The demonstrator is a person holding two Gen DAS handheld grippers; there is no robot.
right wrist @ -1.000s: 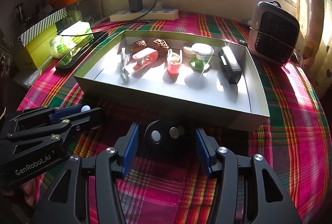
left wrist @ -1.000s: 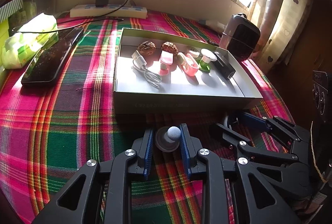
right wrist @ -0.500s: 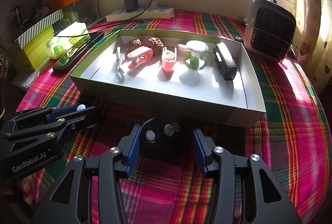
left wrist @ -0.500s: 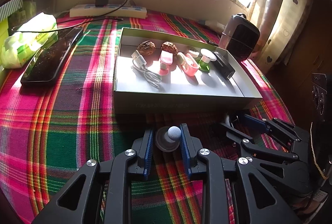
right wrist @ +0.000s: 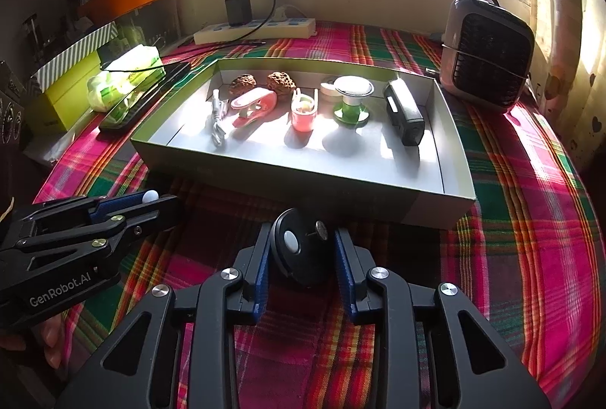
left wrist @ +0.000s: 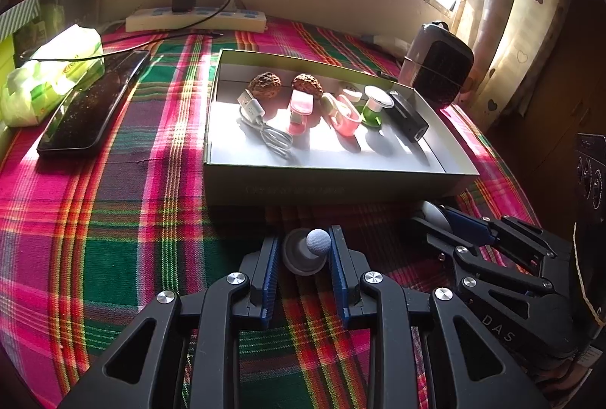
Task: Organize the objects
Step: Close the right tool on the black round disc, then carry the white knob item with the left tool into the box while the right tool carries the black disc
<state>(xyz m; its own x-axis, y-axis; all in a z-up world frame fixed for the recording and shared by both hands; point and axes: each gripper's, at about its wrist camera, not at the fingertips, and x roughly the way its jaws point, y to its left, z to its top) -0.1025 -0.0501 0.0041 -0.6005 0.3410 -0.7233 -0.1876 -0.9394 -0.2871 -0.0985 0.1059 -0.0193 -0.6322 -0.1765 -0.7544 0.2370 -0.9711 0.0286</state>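
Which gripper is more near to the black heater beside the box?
Right. The right gripper sits before the box's front wall, toward the heater's side; the left gripper is farther, toward the box's opposite end.

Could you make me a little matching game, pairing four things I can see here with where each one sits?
Things:
1. white cable
2. black phone
3. small heater
4. charger plug

Places:
A. on the power strip
B. inside the box
C. right of the box, on the cloth
D. left of the box, beside the tissue pack

Pairs: 1-B, 2-D, 3-C, 4-A
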